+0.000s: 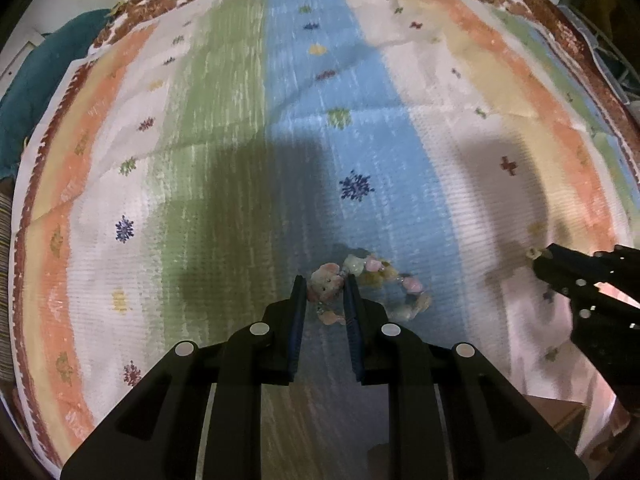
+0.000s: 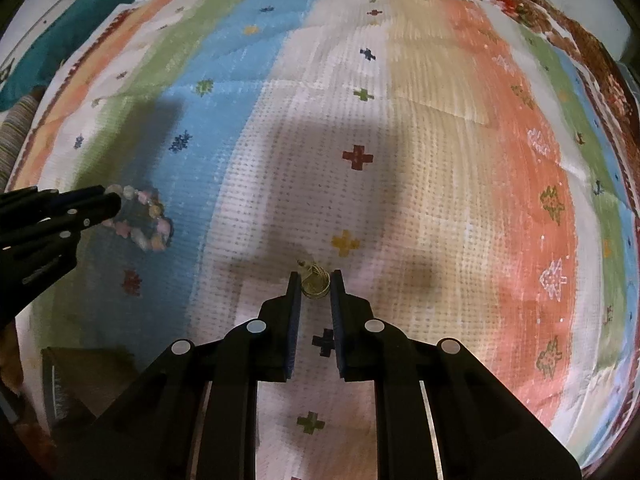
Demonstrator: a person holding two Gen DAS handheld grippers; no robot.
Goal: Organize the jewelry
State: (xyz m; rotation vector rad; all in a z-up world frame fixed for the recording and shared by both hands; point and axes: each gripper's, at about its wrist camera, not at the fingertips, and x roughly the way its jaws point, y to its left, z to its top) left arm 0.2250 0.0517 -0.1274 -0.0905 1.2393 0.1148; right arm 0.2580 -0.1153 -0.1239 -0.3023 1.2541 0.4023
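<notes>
Two grippers: left gripper (image 1: 325,286) jaws clamp pastel chunky-bead bracelet (image 1: 374,286); right gripper (image 2: 315,282) jaws pinch small gold coiled-wire earring (image 2: 315,280), bracelet's 3 o'clock.

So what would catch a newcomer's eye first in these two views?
The striped rug in green, blue, white and orange fills both views. On its blue stripe, the left gripper has its fingers on a pastel bead bracelet. On the white stripe, the right gripper has closed around a small gold ring.
</notes>
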